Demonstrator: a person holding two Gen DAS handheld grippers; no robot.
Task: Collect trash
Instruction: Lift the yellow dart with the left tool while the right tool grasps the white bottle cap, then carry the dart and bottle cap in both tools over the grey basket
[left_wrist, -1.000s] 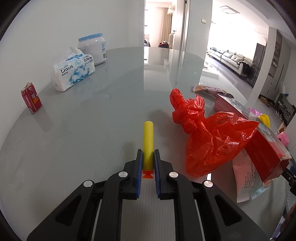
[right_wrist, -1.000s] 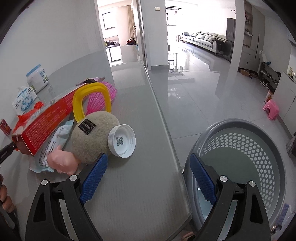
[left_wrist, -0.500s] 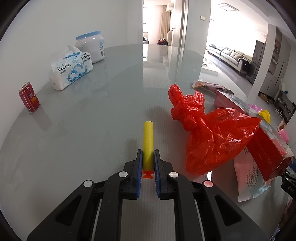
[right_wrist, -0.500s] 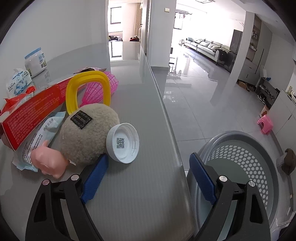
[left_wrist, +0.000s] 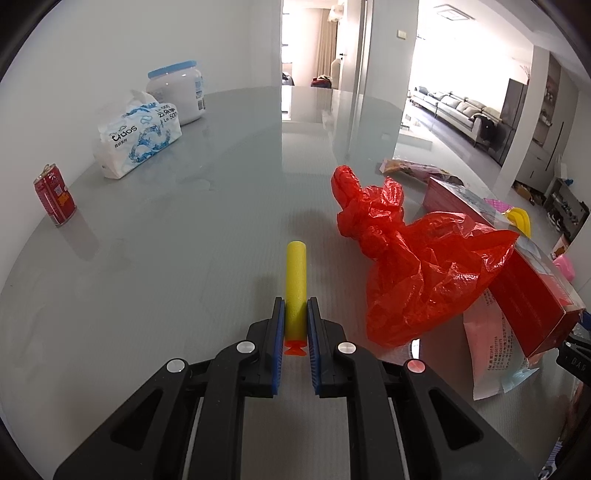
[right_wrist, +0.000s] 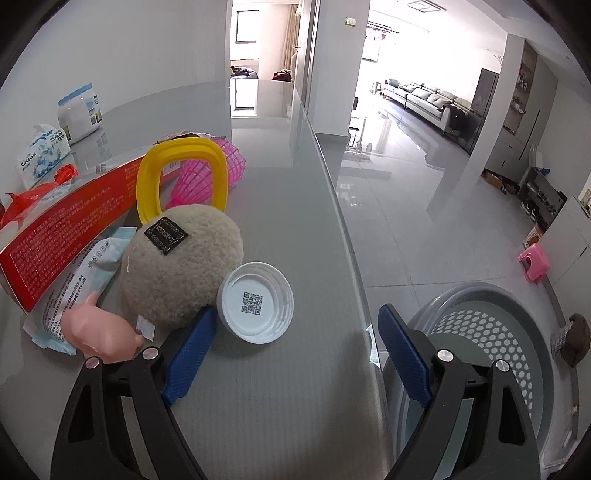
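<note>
One grey glass counter (left_wrist: 184, 229) runs toward a bright living room; the left gripper (left_wrist: 295, 314) pinches a yellow foam dart (left_wrist: 295, 280) beside one red plastic bag (left_wrist: 424, 273), while only the right view shows the right gripper (right_wrist: 291, 332), jaws spread, near one white lid (right_wrist: 255, 301) and one grey basket (right_wrist: 491, 332) on the floor

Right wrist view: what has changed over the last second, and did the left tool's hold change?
The right tool, jaws open and empty, swung left toward the clutter: the white plastic lid and beige fuzzy ball now sit nearer, and the grey perforated basket slid toward the right edge. Nothing was gripped or released. The left tool stays clamped on the yellow foam dart, unmoved.
</note>
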